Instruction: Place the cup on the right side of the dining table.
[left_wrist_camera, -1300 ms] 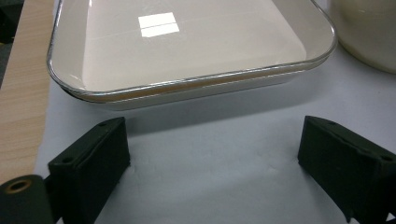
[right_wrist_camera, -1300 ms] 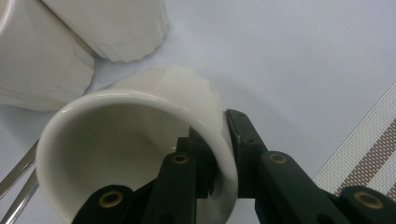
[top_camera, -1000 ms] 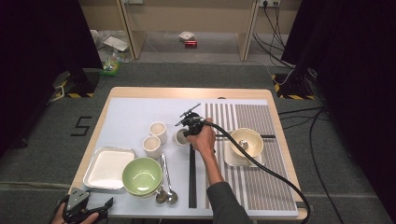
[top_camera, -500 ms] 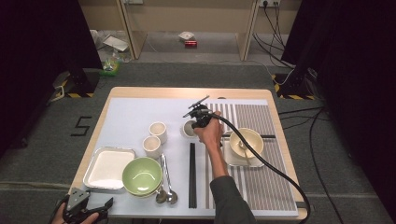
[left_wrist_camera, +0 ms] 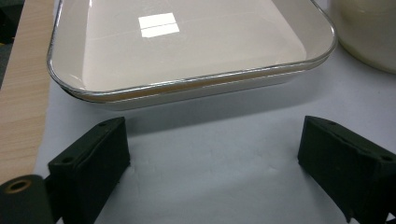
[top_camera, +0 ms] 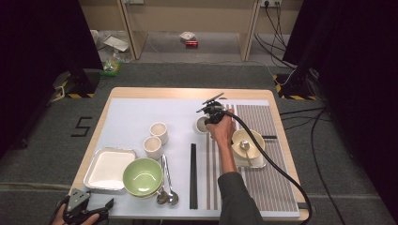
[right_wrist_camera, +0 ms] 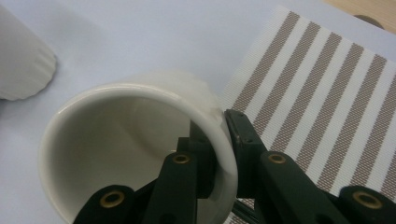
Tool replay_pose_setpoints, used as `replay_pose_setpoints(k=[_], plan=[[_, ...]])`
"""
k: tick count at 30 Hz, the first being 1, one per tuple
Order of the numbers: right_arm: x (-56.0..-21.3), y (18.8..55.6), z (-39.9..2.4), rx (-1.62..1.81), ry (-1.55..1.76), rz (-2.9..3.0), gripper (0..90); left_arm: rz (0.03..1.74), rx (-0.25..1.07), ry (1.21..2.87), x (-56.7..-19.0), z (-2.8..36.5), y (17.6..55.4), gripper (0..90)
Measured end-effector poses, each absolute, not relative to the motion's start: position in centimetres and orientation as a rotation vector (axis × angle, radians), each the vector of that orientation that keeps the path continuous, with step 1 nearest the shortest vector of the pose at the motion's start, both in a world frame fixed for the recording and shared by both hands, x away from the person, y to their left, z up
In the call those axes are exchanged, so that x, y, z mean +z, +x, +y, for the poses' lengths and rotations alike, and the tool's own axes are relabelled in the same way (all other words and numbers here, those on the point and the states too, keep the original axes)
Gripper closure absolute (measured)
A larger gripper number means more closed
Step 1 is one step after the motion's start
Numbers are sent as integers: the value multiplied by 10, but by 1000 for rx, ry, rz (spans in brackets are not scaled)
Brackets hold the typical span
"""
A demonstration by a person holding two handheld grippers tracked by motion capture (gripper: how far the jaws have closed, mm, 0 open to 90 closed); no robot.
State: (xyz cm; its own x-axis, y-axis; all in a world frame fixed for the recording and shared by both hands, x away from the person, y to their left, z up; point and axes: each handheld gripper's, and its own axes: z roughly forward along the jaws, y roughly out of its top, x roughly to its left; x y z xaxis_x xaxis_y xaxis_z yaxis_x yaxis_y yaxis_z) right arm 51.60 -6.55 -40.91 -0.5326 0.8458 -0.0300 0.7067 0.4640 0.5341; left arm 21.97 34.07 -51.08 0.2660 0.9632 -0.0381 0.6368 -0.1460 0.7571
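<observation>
Right tongs (right_wrist_camera: 219,140) pinching white cup (right_wrist_camera: 140,154) rim, beside striped mat (right_wrist_camera: 317,102)

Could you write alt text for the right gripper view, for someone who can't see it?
Close-up: the right gripper pinches the wall of a white cup, one black jaw inside the rim and one outside. The cup tilts its open mouth toward the camera above a pale blue mat, with a brown-striped placemat to the right and part of another ribbed white cup at the left edge.
</observation>
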Motion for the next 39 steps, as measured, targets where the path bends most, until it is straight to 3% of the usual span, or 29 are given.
replay_pose_setpoints(k=[39], plan=[[-434, 535, -92, 582, 1509, 2303, 818, 1446, 621, 1866, -511, 341, 219, 76]])
